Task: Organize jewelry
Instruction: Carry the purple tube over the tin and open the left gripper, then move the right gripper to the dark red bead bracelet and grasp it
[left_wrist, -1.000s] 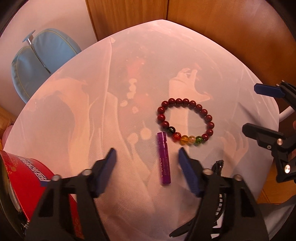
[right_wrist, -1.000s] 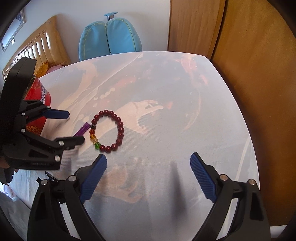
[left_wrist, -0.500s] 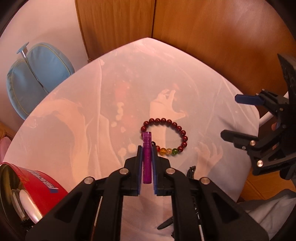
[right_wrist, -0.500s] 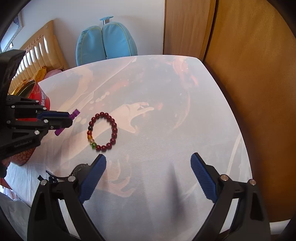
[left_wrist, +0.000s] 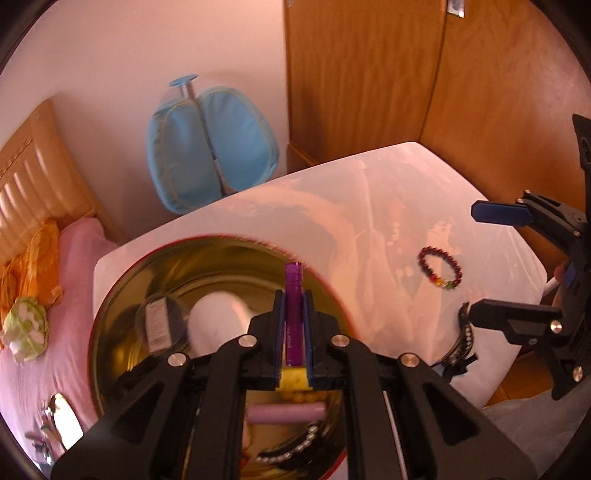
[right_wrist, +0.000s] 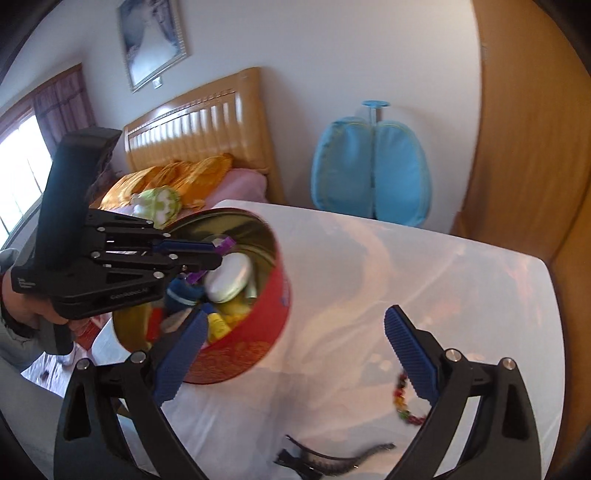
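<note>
lifted off table (left_wrist: 388, 206) since earlier frame, purple tube (left_wrist: 294, 314) now hanging over open red tin (right_wrist: 258, 332), left tongs (left_wrist: 294, 295) clenching it. right tongs (right_wrist: 295, 354) gaping, released. bead bracelet (left_wrist: 440, 266) lying right of left tongs.

Round tin (left_wrist: 122, 295): glossy gold metal inside, red printed wall outside. Purple tube (left_wrist: 293, 314): glittery translucent plastic. Bracelet (left_wrist: 439, 267): polished beads. Surface (left_wrist: 369, 206): smooth, sheer white cloth cover. Left gripper (left_wrist: 293, 325): matt black plastic, ribbed blue pads.
</note>
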